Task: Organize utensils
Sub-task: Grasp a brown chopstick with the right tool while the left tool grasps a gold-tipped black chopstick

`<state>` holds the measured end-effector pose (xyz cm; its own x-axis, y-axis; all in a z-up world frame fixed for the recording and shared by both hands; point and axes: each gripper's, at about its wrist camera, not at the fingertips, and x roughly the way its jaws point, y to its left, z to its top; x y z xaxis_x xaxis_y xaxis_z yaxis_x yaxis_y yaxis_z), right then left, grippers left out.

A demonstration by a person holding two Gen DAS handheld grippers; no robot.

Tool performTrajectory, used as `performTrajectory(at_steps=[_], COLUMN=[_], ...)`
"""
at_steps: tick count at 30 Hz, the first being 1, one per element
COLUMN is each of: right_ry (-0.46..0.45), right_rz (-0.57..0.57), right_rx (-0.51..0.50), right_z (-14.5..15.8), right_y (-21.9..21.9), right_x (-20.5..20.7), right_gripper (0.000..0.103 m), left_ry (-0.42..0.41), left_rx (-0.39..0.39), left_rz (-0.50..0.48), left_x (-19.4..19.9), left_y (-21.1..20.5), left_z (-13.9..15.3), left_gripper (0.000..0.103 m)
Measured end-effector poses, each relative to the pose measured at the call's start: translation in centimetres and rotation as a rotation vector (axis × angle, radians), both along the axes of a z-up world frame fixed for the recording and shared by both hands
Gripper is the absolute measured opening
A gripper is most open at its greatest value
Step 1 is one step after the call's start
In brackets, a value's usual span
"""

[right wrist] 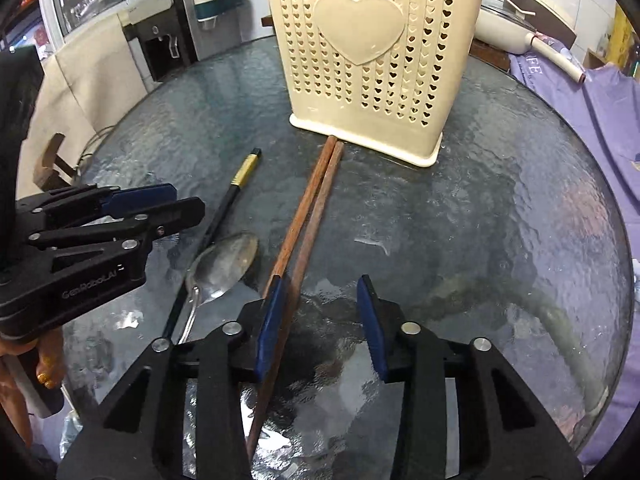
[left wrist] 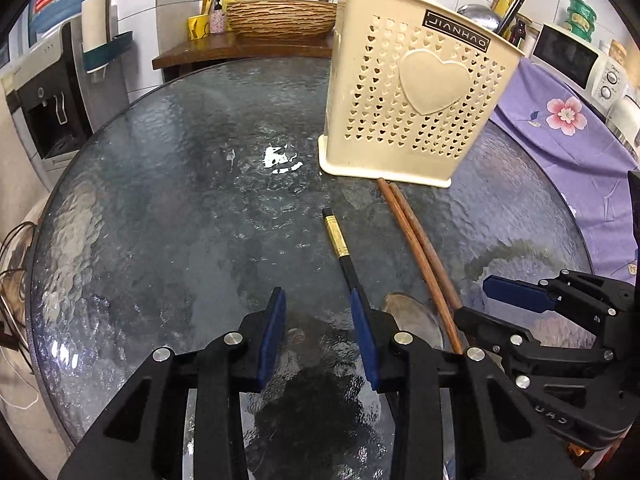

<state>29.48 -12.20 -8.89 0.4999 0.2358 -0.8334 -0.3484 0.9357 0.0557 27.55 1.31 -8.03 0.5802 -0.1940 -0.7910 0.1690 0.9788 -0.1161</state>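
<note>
The cream utensil holder (left wrist: 416,92) carries a black label reading "JIANHAO" and stands at the far side of the glass table (left wrist: 160,200); brown sticks rise from its left end. Just near of it lie the wooden chopsticks (right wrist: 308,208), then the black chopstick (right wrist: 236,188) and the spoon (right wrist: 224,264) to their left. "GenRoboAI" is printed on the left gripper (left wrist: 318,300), which is parted over bare glass, the black chopstick beside its right finger. The right gripper (right wrist: 320,292) straddles the wooden chopsticks unclenched.

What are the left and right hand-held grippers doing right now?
Left hand-held gripper: open, holding nothing.
Right hand-held gripper: open around the brown chopsticks, not gripping.
</note>
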Motion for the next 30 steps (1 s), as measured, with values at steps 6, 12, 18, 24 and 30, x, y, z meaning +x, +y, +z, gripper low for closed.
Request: performTrajectory(at_steps=[6, 12, 18, 24, 30], right_ry=[-0.004, 0.008, 0.029, 0.035, 0.024], right_rz=[-0.017, -0.028, -0.045, -0.053, -0.054], right_rx=[-0.041, -0.052, -0.052, -0.058, -0.062], right_z=[0.1, 0.2, 0.5, 0.5, 0.6], right_y=[1.0, 1.7, 2.1, 2.7, 3.0], right_x=[1.5, 3.7, 6.8, 9.4, 10.0], right_gripper=[0.034, 0.027, 0.021, 0.017, 0.009], left_ry=[0.015, 0.023, 0.035, 0.036, 0.032], left_rx=[0.019, 0.02, 0.031, 0.066, 0.082], left_rz=[-0.014, -0.01, -0.018, -0.025, -0.022], left_x=[0.9, 2.0, 3.4, 5.1, 5.8], left_y=[-1.1, -1.3, -2.1, -2.9, -2.7], left_z=[-0.3, -0.2, -0.3, -0.3, -0.4], left_gripper=[0.033, 0.033, 0.032, 0.022, 0.01])
